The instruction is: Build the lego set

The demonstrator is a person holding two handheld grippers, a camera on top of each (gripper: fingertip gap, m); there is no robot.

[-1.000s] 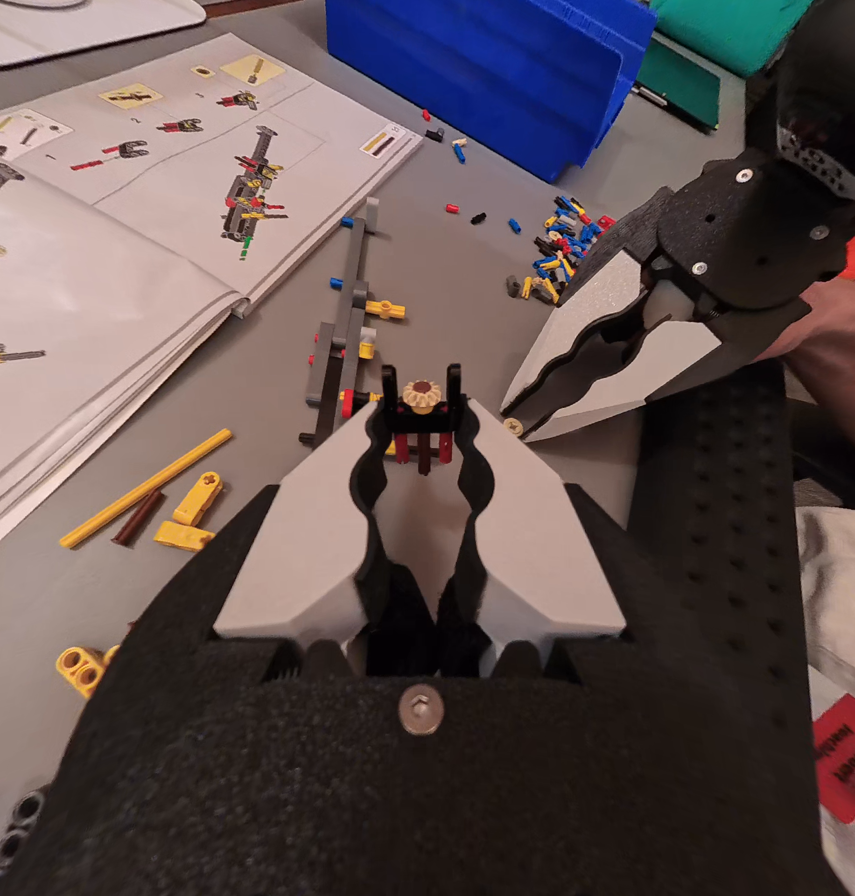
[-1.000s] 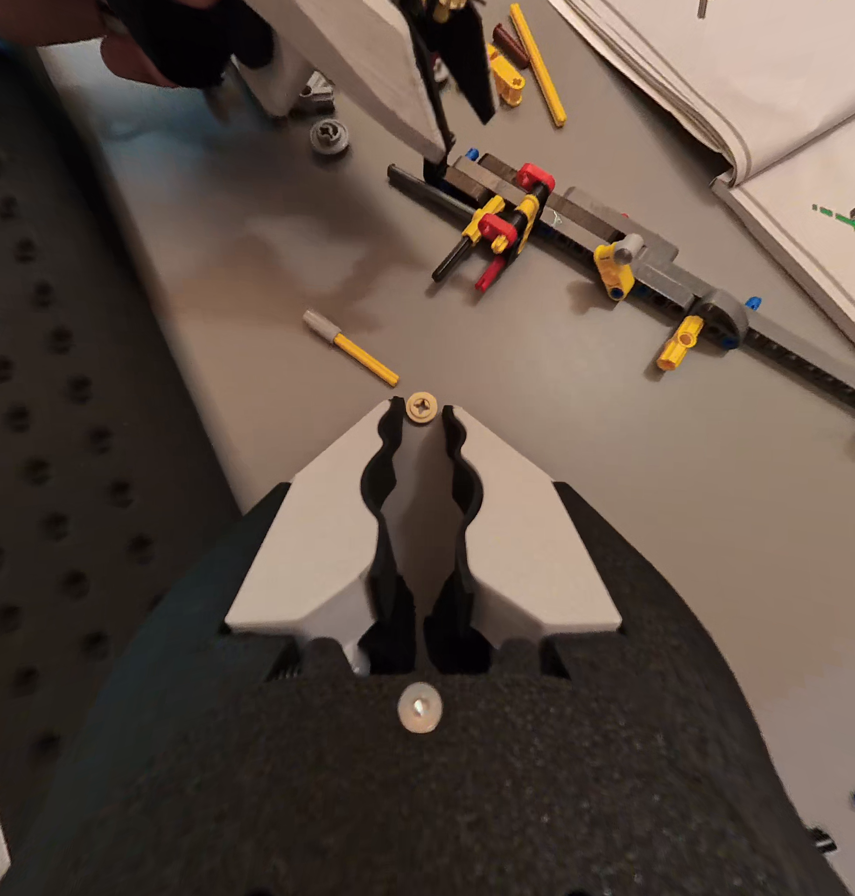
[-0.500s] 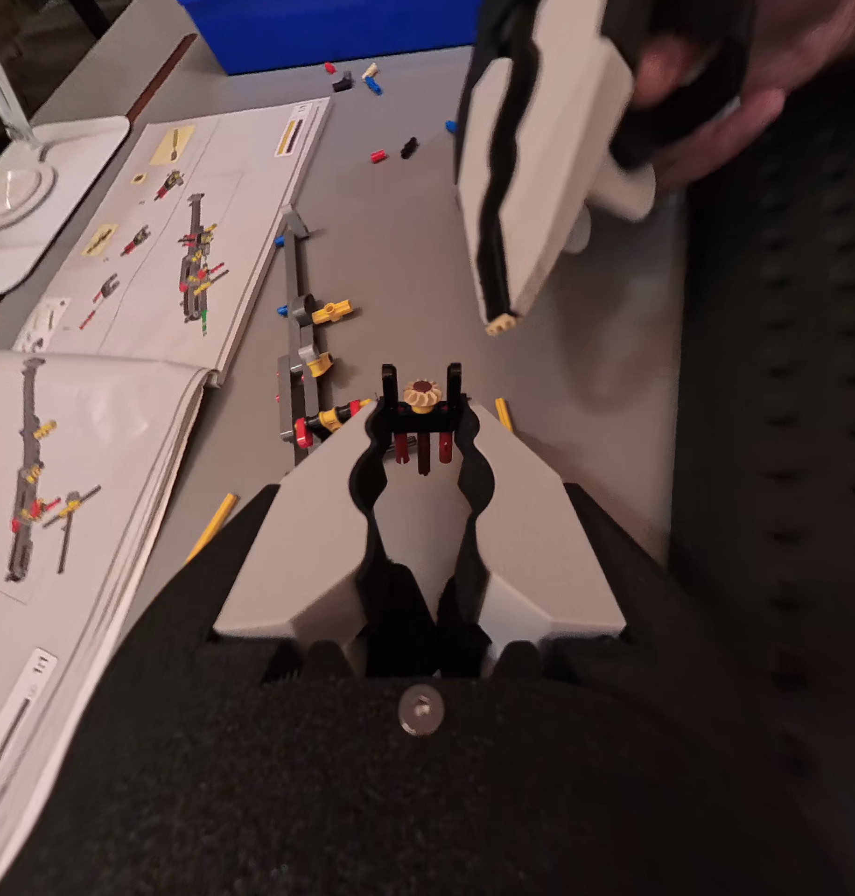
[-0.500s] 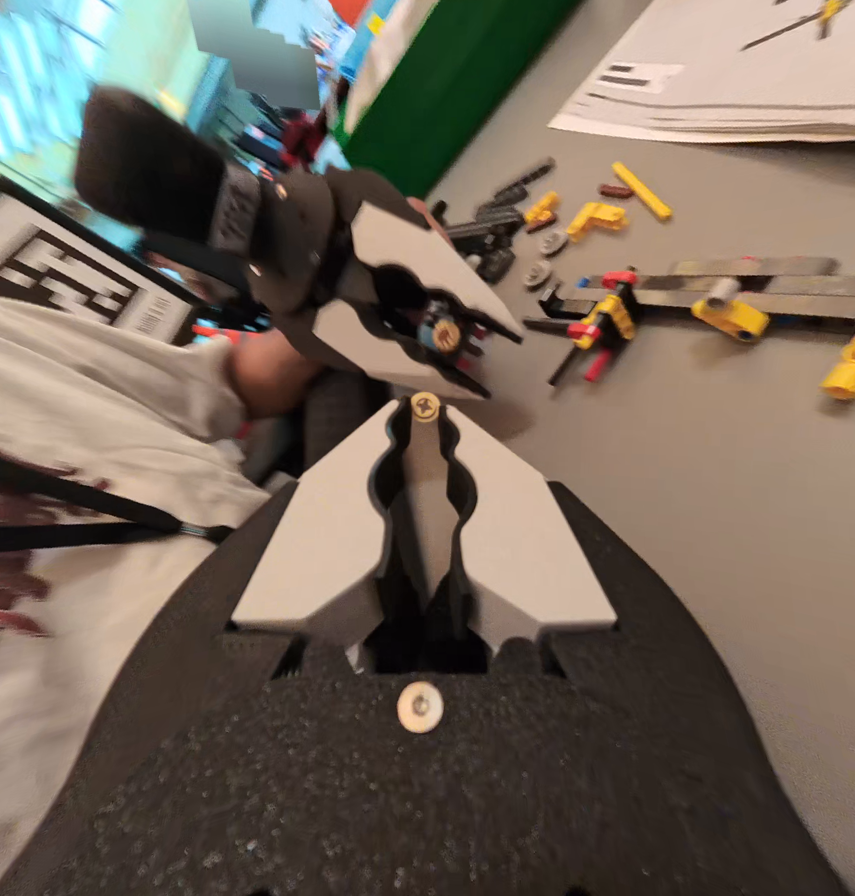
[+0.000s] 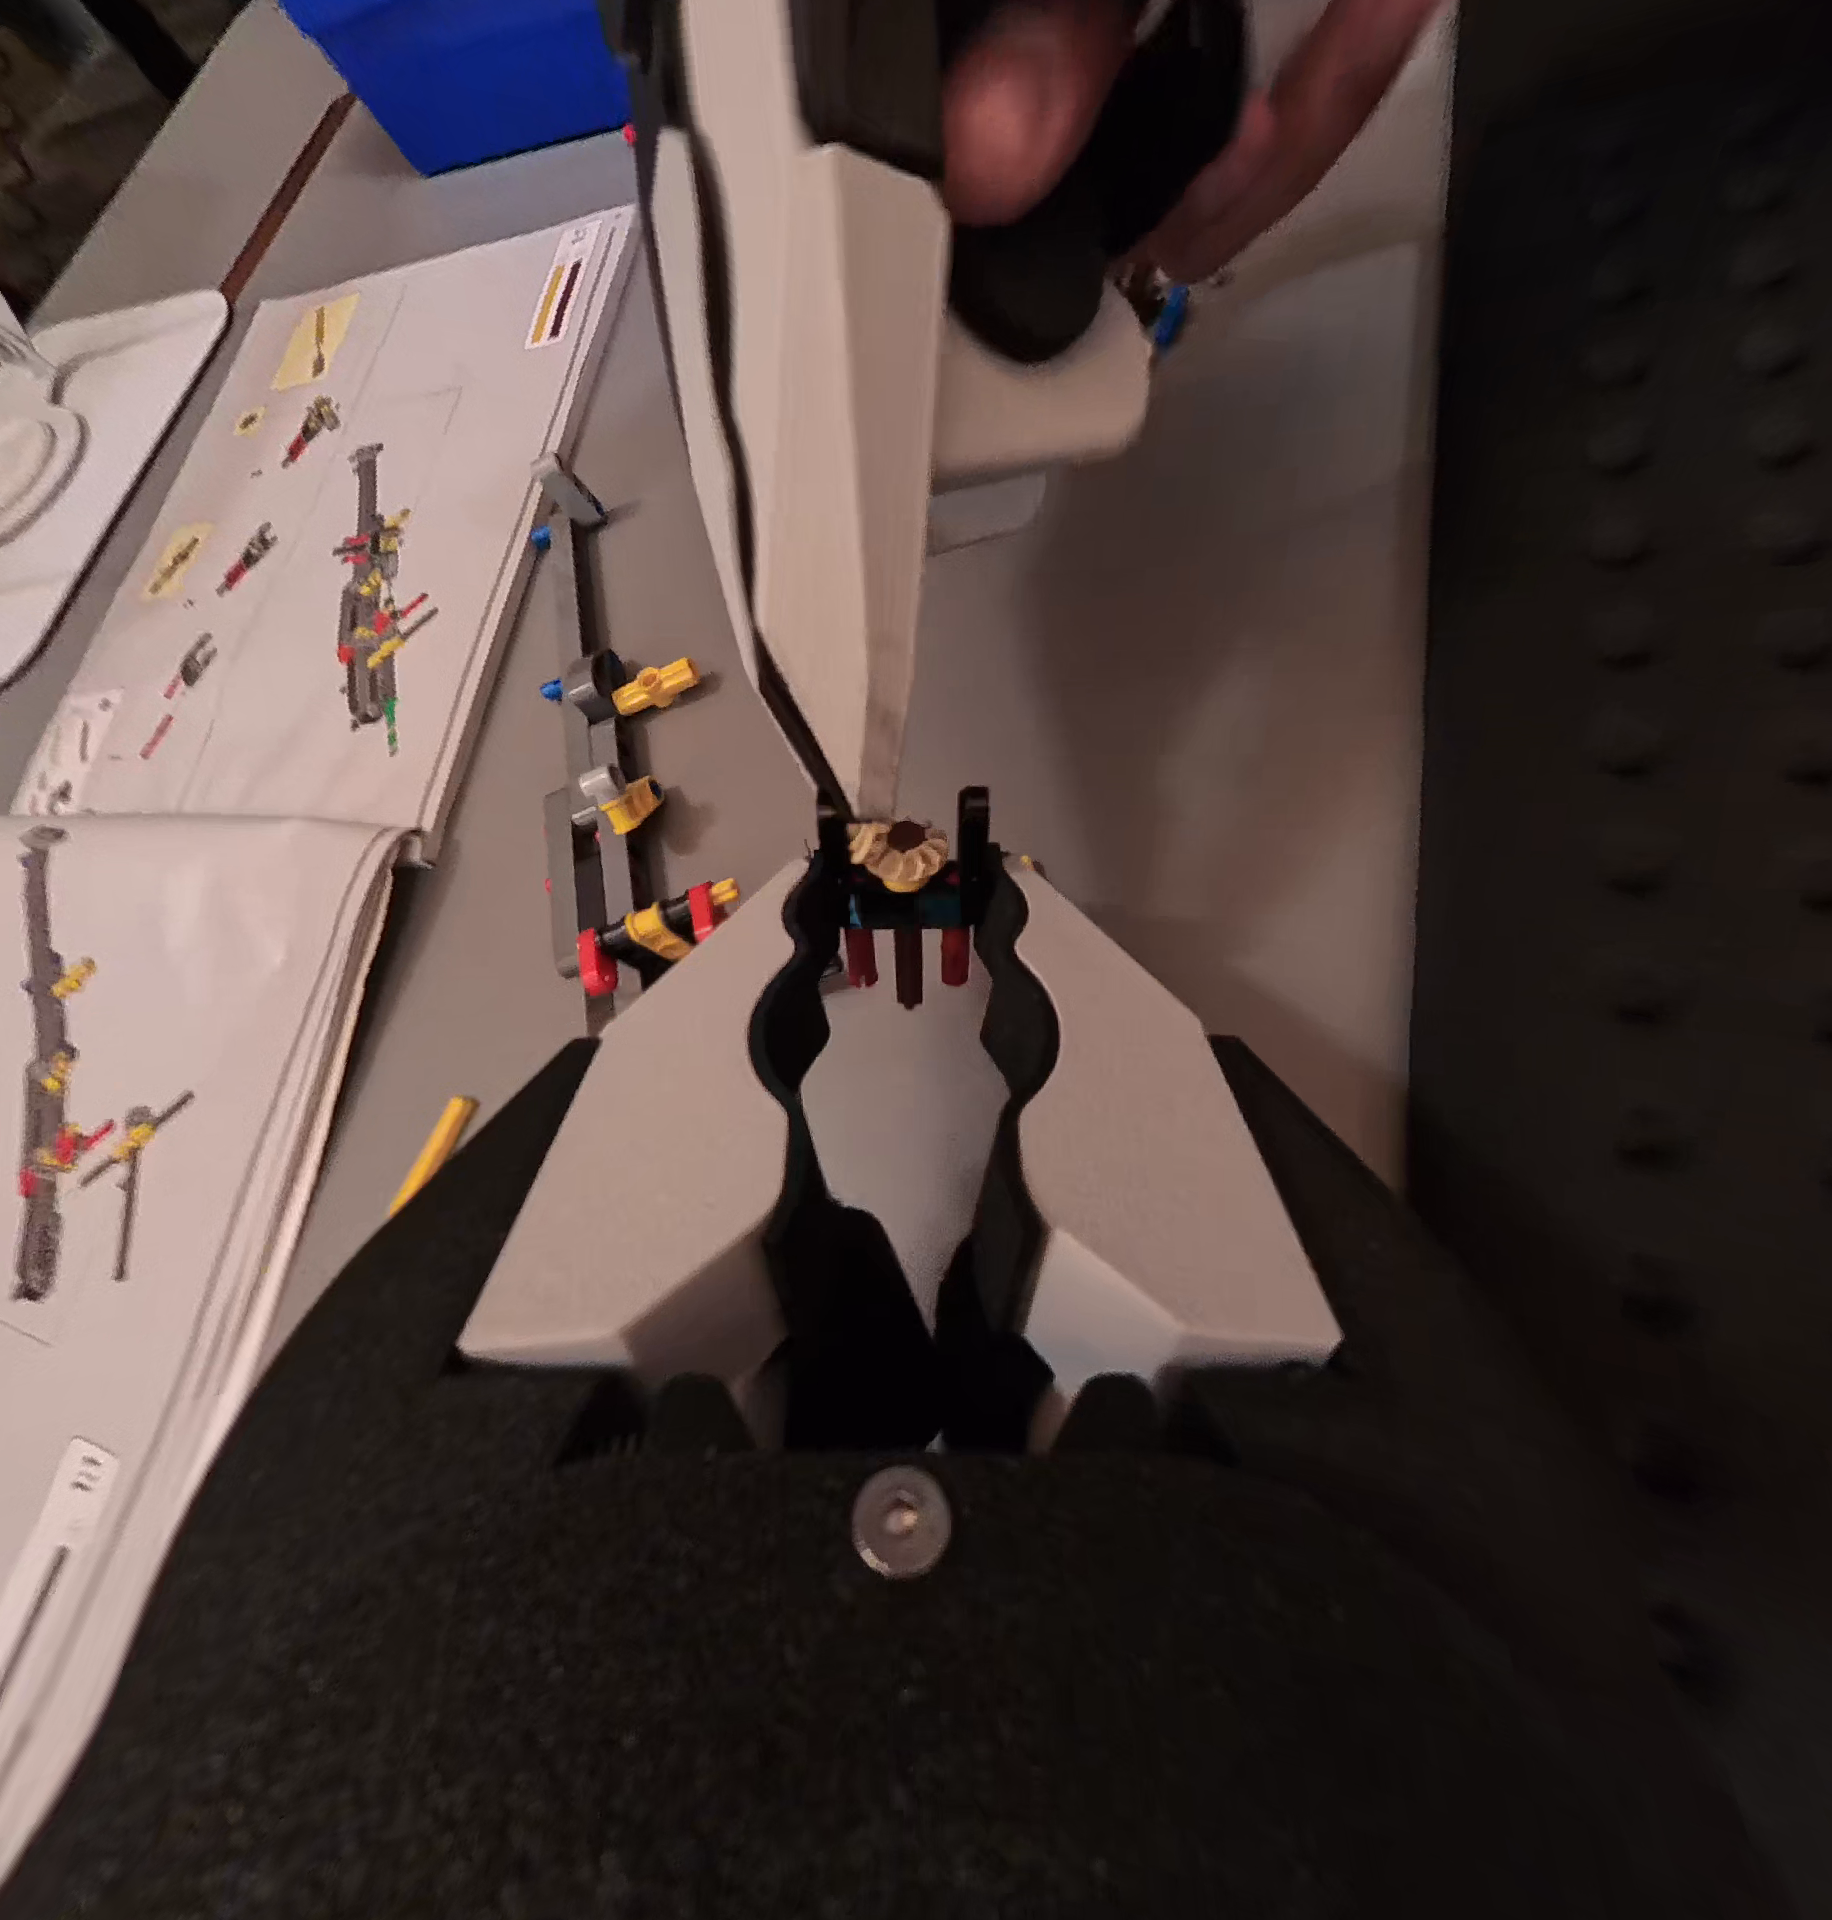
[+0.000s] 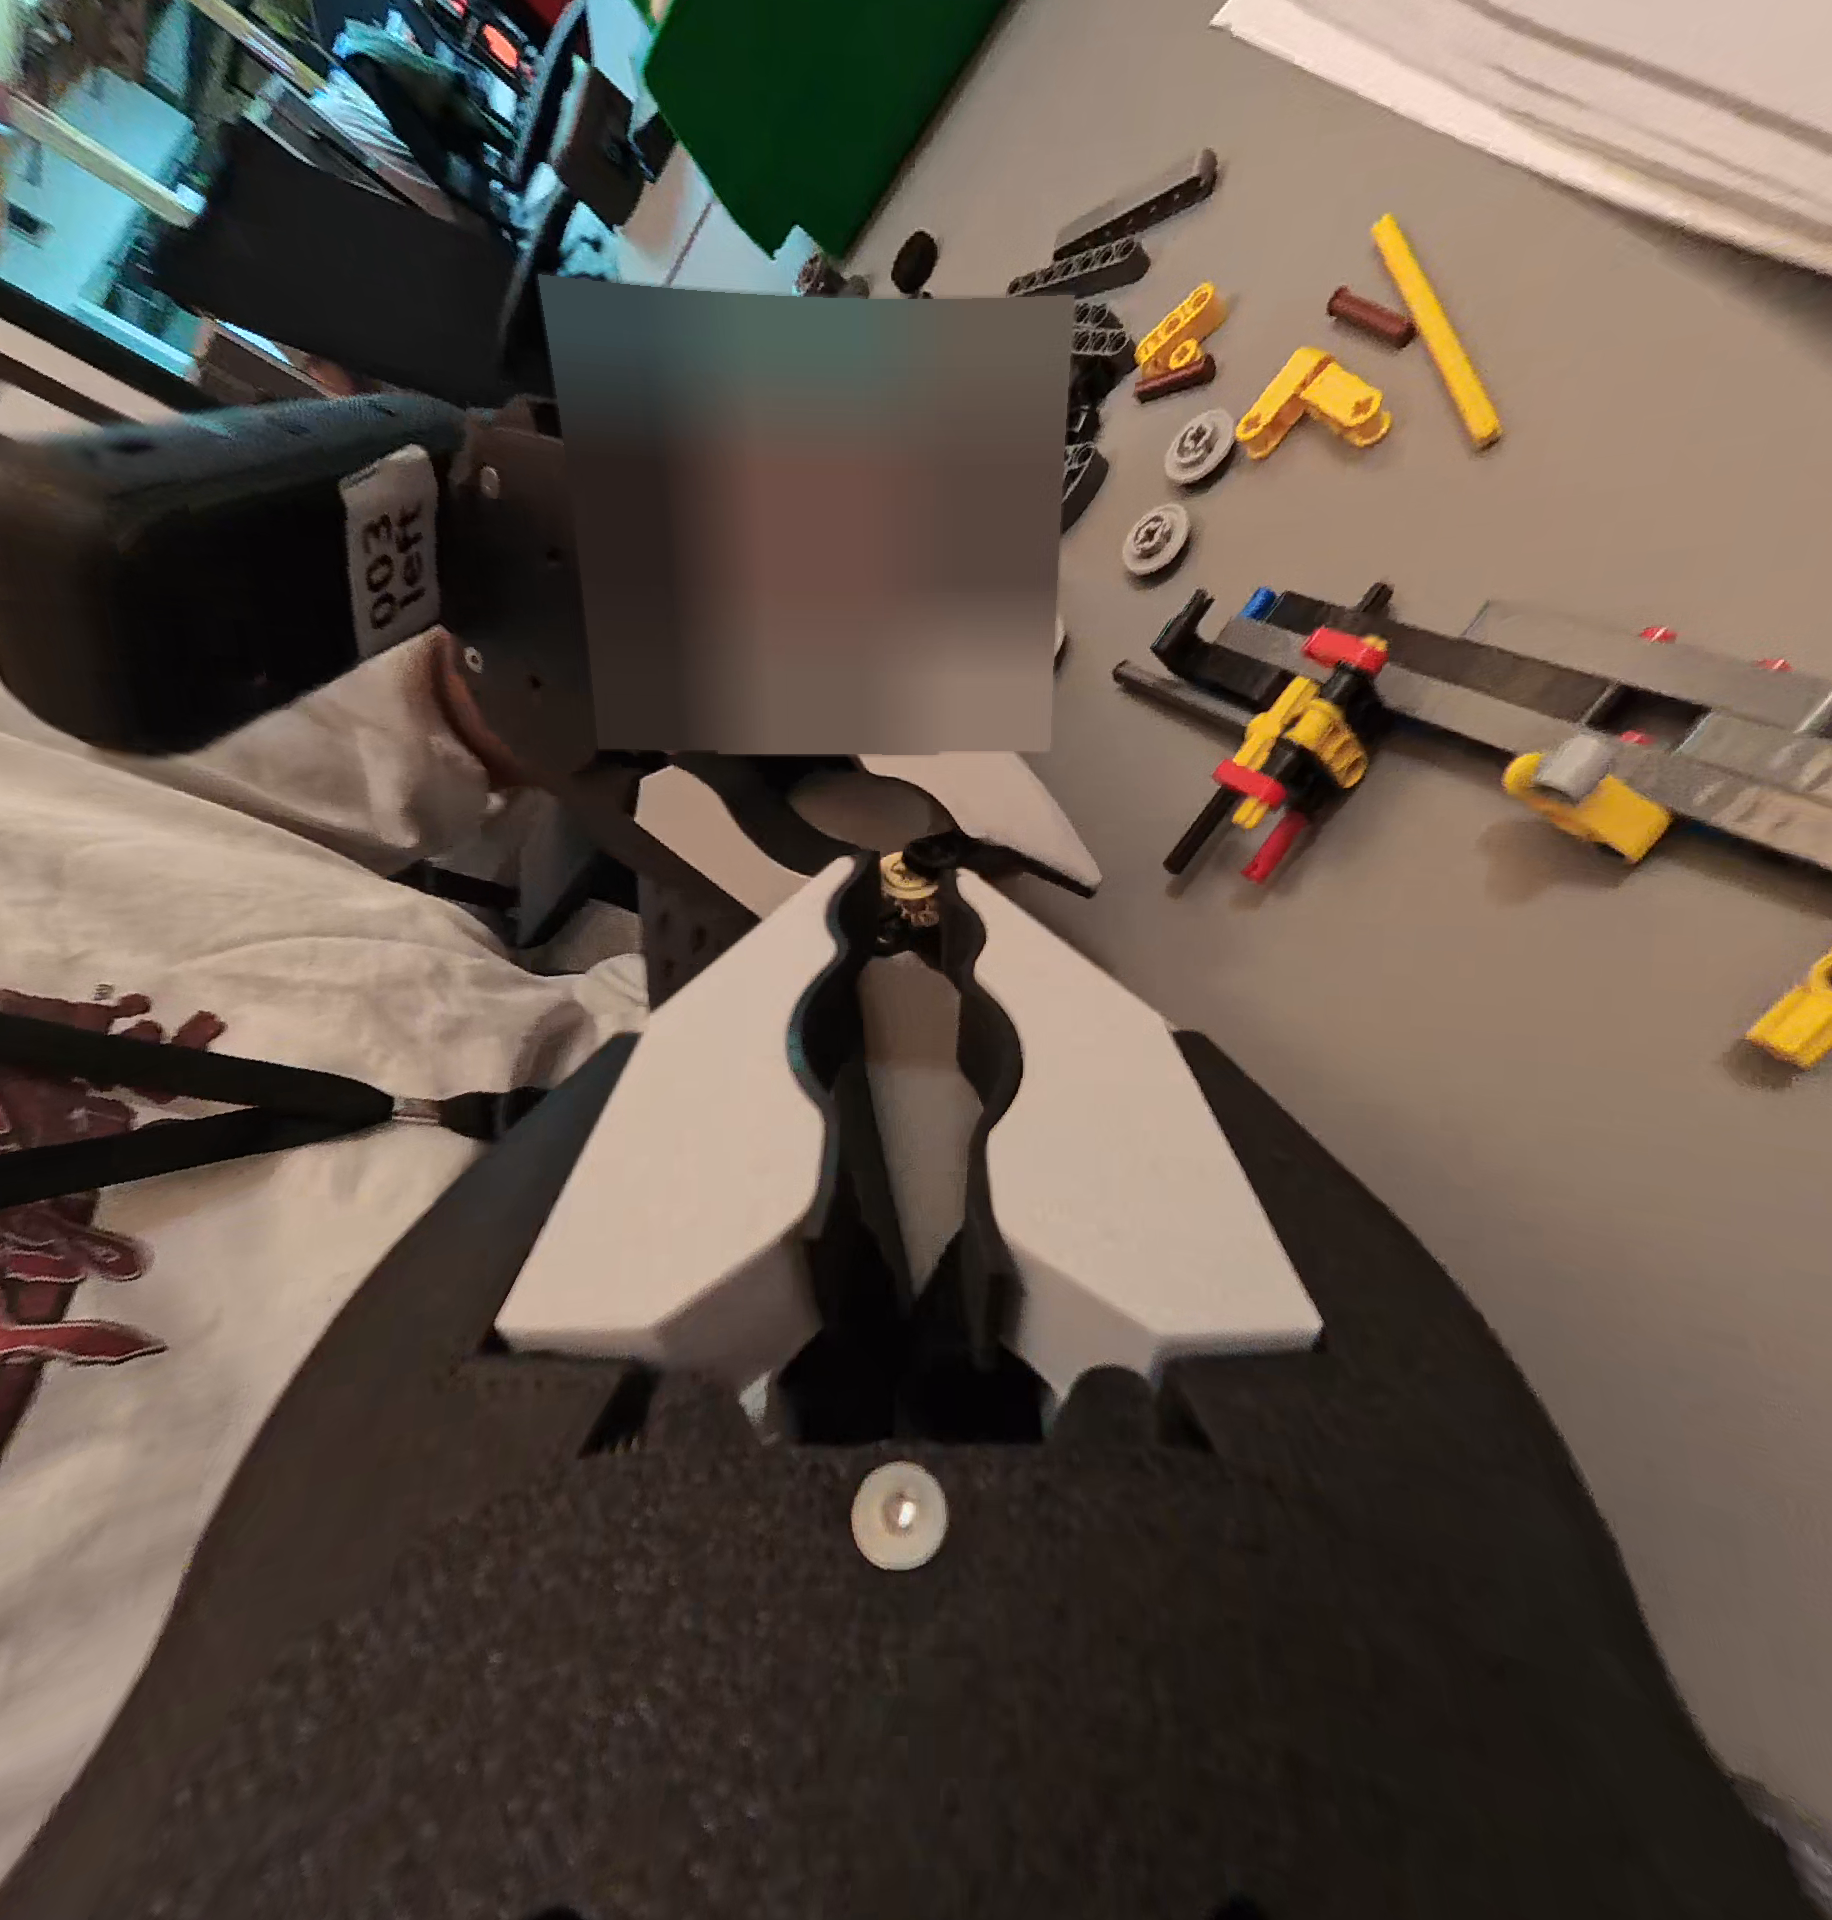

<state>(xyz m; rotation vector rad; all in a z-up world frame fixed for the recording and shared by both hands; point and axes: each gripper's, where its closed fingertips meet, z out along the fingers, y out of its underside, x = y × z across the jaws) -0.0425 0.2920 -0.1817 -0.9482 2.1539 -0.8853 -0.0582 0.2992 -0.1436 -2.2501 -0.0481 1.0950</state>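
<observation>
Two grey-fingered grippers meet tip to tip above the grey tabletop (image 5: 1182, 727). Left gripper (image 5: 899, 894) is clamped on a small black fork-shaped lego subassembly with a tan gear (image 5: 896, 862); right gripper (image 6: 907, 894), arriving from 12 o'clock, pinches a small tan round piece (image 6: 907, 881) against that gear. At 10 o'clock lies a long grey beam assembly (image 5: 590, 790), just beside an open instruction booklet (image 5: 268, 675). Loose yellow pieces (image 6: 1307, 400) lie well apart; open tabletop remains at 3 o'clock.
</observation>
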